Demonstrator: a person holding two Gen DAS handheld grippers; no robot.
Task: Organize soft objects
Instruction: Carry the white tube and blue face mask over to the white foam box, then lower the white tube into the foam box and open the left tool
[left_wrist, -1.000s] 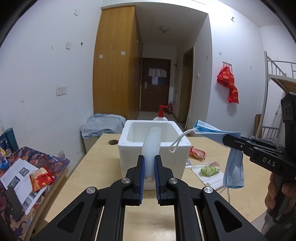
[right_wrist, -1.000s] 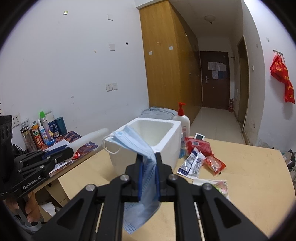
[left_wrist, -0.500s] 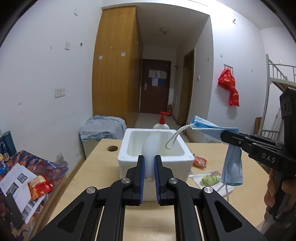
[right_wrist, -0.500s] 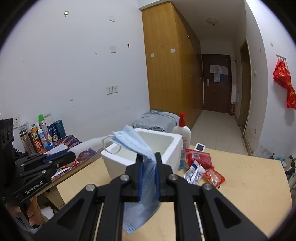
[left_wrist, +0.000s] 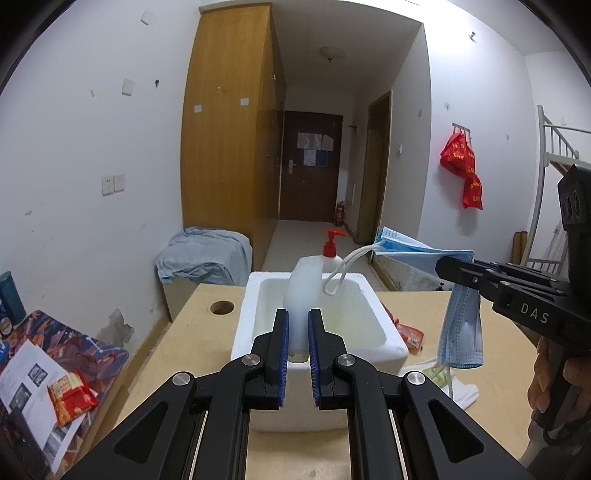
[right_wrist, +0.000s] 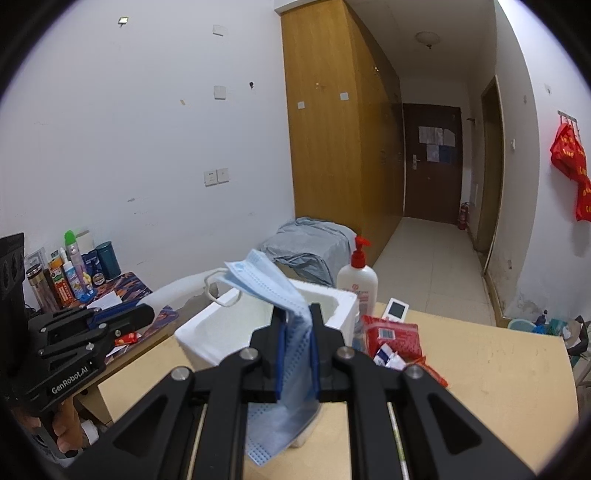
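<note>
Left jaws (left_wrist: 295, 332) pinch a soft translucent white tube (left_wrist: 301, 288); right jaws (right_wrist: 297, 332) clamp a pleated blue mask (right_wrist: 275, 291).

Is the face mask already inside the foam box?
No, the face mask hangs from the right gripper beside the foam box, above the table.

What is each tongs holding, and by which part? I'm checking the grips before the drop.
Left tongs: a white soft tube, near its lower end. Right tongs: a blue mask, pinched across its folded middle.
</note>
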